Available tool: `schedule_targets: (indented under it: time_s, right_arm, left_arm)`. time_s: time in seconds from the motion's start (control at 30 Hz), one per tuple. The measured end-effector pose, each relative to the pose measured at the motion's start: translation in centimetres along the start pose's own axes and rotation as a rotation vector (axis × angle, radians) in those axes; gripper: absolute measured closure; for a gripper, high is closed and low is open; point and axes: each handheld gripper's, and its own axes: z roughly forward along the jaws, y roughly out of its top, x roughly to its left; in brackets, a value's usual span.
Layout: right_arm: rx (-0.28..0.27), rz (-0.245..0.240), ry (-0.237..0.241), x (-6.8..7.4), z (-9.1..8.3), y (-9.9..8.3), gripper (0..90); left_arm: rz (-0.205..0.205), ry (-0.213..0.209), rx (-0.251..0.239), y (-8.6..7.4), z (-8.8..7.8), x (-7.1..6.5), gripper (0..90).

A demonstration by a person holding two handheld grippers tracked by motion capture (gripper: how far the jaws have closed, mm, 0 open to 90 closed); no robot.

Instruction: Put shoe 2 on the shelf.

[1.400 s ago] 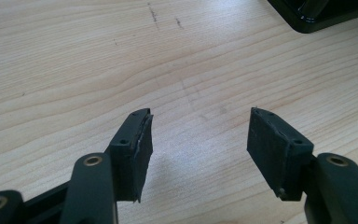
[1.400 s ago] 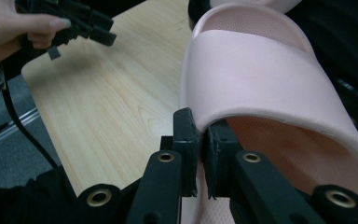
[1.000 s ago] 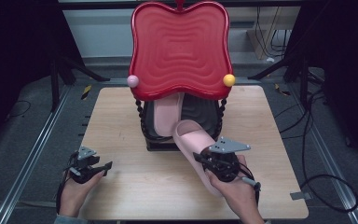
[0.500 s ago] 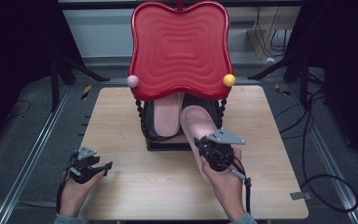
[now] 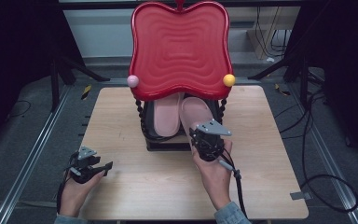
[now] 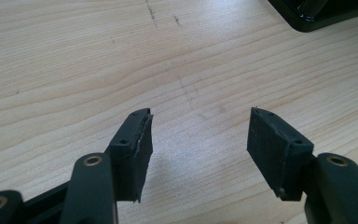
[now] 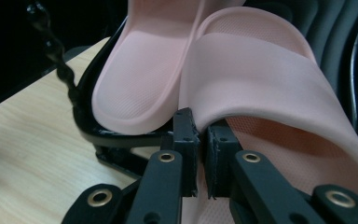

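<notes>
Right gripper (image 7: 198, 154): its jaws are clenched on the edge of the strap of a pink slipper (image 7: 270, 93); in the high view this gripper (image 5: 204, 142) is at the front of the rack, a hand (image 5: 214, 175) behind it.
Held slipper: it lies on the right side of the black rack (image 5: 165, 142), toe pointing under the red panel (image 5: 179, 46) — just beside the second pink slipper (image 5: 167, 116).
Second slipper: it rests on the left side of the rack; in the right gripper view its heel (image 7: 130, 93) hangs a little over the rack's front rim.
Rack: it stands in the middle of the table (image 5: 121, 112), near the far edge.
Left gripper (image 6: 198, 140): released, jaws apart with bare wood between them — it is near the table's front left corner (image 5: 98, 168).
</notes>
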Motion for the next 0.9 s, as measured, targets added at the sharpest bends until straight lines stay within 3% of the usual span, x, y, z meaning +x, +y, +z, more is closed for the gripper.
schedule_targets:
  time_s: [0.47, 0.9]
  right_arm:
    - [-0.003, 0.009, 0.013, 0.2, 1.5, 0.9, 85.2]
    - [-0.012, 0.052, -0.079, 0.1, 3.8, 1.7, 84.7]
  left_arm:
    - [-0.002, -0.002, -0.003, 0.0, 0.0, 0.0, 40.2]
    - [0.002, -0.006, -0.003, 0.1, 0.0, -0.2, 40.1]
